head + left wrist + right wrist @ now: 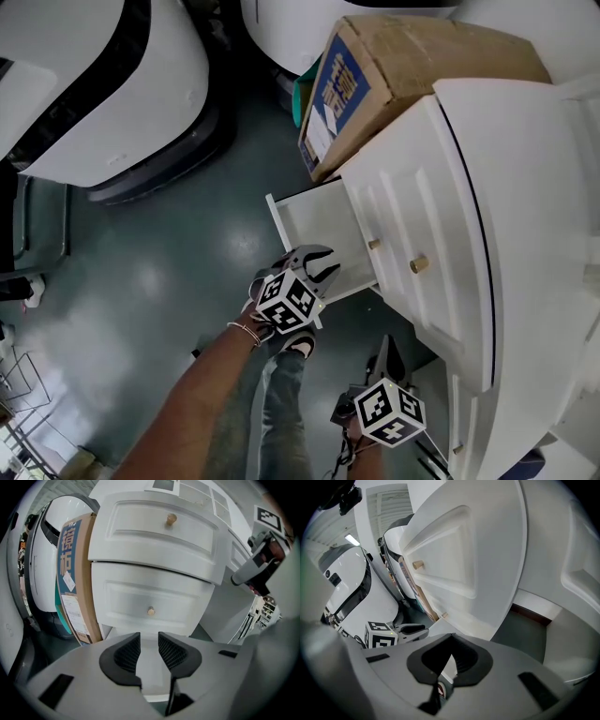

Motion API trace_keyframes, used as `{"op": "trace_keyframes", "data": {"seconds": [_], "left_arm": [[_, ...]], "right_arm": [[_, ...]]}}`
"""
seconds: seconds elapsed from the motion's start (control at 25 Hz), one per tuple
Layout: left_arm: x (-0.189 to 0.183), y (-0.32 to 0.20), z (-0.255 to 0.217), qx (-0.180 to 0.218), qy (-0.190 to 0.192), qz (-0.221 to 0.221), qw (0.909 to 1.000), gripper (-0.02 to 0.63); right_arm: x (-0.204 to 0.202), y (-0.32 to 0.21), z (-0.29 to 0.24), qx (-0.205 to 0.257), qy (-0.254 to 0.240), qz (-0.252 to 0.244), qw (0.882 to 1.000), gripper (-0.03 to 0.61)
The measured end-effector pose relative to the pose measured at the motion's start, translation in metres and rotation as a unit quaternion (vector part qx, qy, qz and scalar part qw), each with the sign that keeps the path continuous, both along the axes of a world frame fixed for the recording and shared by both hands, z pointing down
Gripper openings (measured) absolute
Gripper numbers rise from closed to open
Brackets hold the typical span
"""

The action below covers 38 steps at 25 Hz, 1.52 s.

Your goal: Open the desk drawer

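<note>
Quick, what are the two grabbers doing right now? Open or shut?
Left gripper: open, jaws apart over the pulled-out drawer, holding nothing.
Right gripper: shut, empty.

A cardboard box stands on end hard against the far side of the white desk, its near face carrying a blue label with a white paper sticker below it (the print is too small to read from here). Something teal pokes out just behind the box. Off to the left sits a big rounded white machine with a black band and a dark base, well apart from the box. The floor is dark green and glossy. A wire rack shows at the near left.
</note>
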State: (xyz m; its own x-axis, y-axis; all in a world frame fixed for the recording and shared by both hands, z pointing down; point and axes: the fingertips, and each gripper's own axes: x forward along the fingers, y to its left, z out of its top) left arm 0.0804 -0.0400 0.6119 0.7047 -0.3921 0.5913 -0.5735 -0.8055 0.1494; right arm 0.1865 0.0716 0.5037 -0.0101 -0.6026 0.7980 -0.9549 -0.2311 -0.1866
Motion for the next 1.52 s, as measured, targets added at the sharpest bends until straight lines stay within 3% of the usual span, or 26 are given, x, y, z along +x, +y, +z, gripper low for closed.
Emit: {"op": "trace_keyframes", "data": {"seconds": [0.68,1.52], "left_arm": [[0.059,-0.029,0.005,0.0,0.016,0.033,0.9993,0.121],[0.085,-0.048,0.008,0.017,0.01,0.043,0.9989,0.123]], "right_arm": [[0.011,-0.006,0.011,-0.03,-0.012,0.035,0.999,0.008],[0.021,-0.009,0.018,-0.039,-0.019,0.041,0.998,0.006]]}}
